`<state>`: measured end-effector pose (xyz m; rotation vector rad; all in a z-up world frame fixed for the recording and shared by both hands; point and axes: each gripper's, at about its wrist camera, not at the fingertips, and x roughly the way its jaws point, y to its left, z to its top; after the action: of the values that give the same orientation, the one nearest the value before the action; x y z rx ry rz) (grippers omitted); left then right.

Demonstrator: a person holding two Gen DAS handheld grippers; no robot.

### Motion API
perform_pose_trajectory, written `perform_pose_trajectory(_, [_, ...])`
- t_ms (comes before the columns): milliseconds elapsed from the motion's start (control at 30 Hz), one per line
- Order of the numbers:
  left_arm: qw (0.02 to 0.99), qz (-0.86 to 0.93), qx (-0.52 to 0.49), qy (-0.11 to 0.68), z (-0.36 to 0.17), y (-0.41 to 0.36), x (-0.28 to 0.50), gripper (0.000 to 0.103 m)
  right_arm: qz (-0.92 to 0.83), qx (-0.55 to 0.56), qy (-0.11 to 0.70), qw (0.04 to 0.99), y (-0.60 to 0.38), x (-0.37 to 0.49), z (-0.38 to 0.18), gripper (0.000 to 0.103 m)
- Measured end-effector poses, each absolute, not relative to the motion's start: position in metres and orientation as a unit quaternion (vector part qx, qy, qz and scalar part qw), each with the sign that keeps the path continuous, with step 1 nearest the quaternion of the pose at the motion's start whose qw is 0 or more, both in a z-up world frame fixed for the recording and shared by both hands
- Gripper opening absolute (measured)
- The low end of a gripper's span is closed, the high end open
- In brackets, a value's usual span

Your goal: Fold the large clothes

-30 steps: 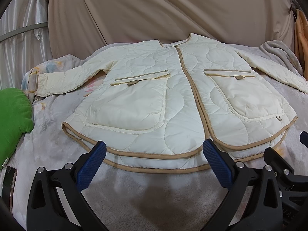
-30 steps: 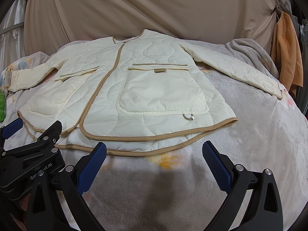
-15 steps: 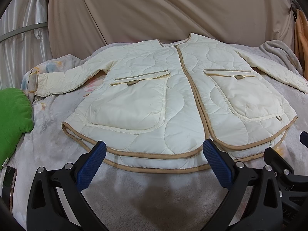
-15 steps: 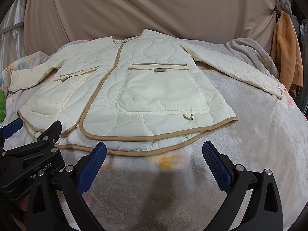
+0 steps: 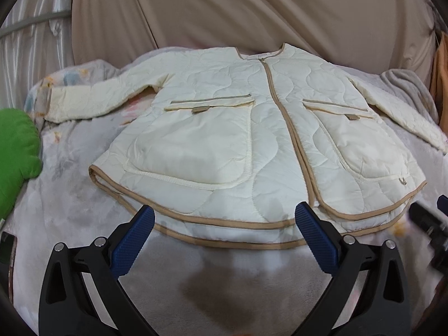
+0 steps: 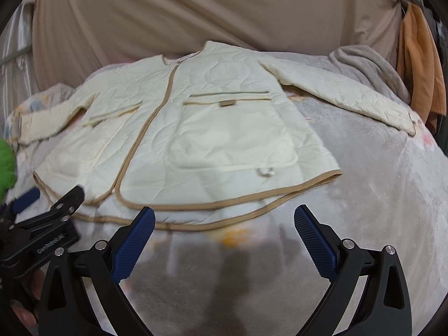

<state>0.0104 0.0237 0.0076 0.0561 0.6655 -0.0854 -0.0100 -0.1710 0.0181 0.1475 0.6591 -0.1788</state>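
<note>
A cream quilted jacket [image 5: 252,140] with tan trim lies flat and face up on a grey blanket, zipped, both sleeves spread out; it also shows in the right wrist view [image 6: 212,134]. My left gripper [image 5: 224,232] is open and empty, just short of the jacket's bottom hem. My right gripper [image 6: 224,232] is open and empty, in front of the hem at the jacket's right half. The left gripper also shows in the right wrist view [image 6: 39,212] at the lower left. The right gripper's edge shows blurred in the left wrist view [image 5: 428,221].
A grey blanket [image 6: 378,196] covers the bed. A green cushion [image 5: 16,151] lies at the left. A beige curtain [image 5: 252,8] hangs behind. An orange garment [image 6: 420,64] hangs at the right. A bunched grey blanket [image 6: 364,64] lies near the right sleeve.
Both grippers have moved a little; the right wrist view has shifted and blurred, and the jacket sits slightly lower and more to the right in the left view. Both stay open.
</note>
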Motion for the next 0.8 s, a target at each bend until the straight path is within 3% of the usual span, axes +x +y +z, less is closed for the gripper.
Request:
perform_pose_trajectory(200, [0.948, -0.039, -0.006, 0.316, 0.031, 0.071, 0.023, 0.098, -0.128, 0.148, 0.323, 0.926, -0.296, -0.004, 0.038, 0.098])
perform_pose_trajectory(500, [0.954, 0.036, 0.051, 0.293, 0.052, 0.093, 0.062, 0.098, -0.227, 0.317, 0.309, 0.867, -0.52, 0.032, 0.021, 0.098])
perform_pose_trajectory(700, [0.951, 0.05, 0.043, 0.302, 0.054, 0.095, 0.09, 0.098, -0.261, 0.387, 0.282, 0.838, -0.599, 0.06, 0.004, 0.097])
perform_pose_trajectory(733, [0.951, 0.051, 0.045, 0.303, 0.053, 0.095, 0.093, 0.098, -0.262, 0.395, 0.278, 0.835, -0.605, 0.063, 0.002, 0.096])
perform_pose_trajectory(800, [0.948, 0.054, 0.051, 0.308, 0.049, 0.094, 0.101, 0.098, -0.256, 0.413, 0.267, 0.833, -0.615, 0.073, -0.001, 0.074])
